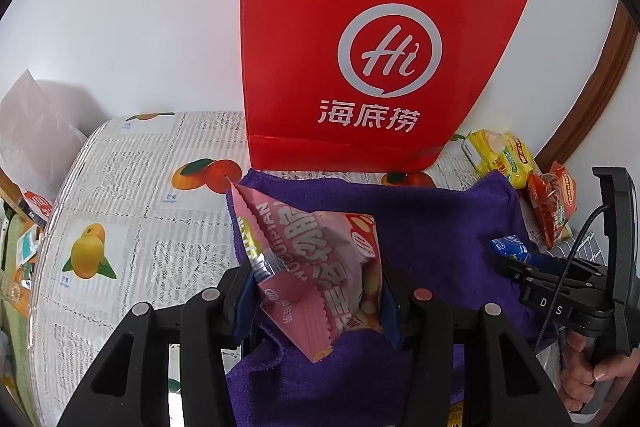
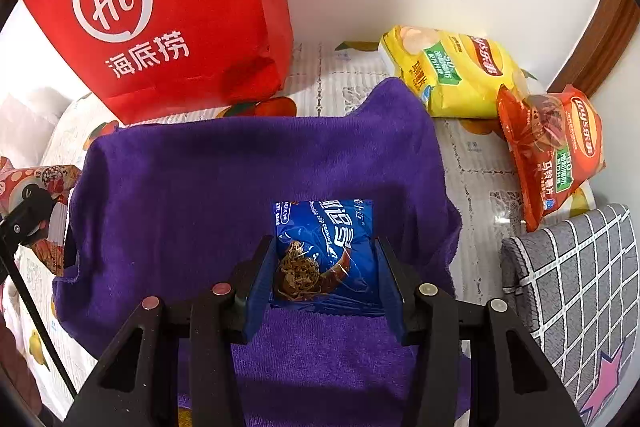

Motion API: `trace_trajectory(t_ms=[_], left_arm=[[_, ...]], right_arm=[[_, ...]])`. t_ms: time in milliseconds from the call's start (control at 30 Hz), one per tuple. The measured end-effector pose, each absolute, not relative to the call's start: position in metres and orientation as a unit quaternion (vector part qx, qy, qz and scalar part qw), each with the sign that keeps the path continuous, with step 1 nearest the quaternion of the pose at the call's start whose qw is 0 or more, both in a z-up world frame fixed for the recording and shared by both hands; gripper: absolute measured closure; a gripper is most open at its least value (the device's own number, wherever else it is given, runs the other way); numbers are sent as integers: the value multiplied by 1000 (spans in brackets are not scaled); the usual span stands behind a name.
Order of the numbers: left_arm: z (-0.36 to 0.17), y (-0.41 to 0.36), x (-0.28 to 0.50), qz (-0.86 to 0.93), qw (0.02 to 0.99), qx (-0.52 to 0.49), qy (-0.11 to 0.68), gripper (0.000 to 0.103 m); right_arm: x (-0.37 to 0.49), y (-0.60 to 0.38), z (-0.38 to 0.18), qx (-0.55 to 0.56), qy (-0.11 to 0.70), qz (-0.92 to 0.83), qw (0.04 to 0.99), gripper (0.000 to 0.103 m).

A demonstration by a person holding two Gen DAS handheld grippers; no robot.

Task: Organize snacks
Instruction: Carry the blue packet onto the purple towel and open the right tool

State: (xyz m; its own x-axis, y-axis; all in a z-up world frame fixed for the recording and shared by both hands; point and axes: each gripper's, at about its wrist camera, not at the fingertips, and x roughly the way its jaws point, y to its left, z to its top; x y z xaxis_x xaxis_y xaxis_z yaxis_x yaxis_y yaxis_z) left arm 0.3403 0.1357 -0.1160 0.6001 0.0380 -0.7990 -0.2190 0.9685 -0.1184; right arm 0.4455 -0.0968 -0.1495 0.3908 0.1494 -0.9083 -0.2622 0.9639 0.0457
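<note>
Here each hand already carries a snack, so both packets appear ready to go somewhere together. The left gripper is clenched on a crinkled pink foil snack bag, its blue pads pinching the bag's lower sides so the packet stands tilted above the purple terry towel. The right gripper clasps a glossy blue chocolate-chip cookie packet by its two edges, over the same towel. Behind the towel stands a tall red paper bag with a white round logo, upright against the wall, probably the place meant for the snacks. A yellow crisp packet and an orange crisp packet lie beside the towel on the fruit-printed tablecloth, seemingly waiting their turn.
</note>
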Motion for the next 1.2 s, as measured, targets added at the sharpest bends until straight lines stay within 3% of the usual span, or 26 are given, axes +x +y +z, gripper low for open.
trace_trajectory(t_ms=[900,1200], left_arm=[[-121,134,342,70,885,-98,449,55],[-125,125,344,62,883,-85,456,55]], right_arm=[[451,-90,-163,-64,561,128,815,51],[445,-97,-141,-47,541,132,829,49]])
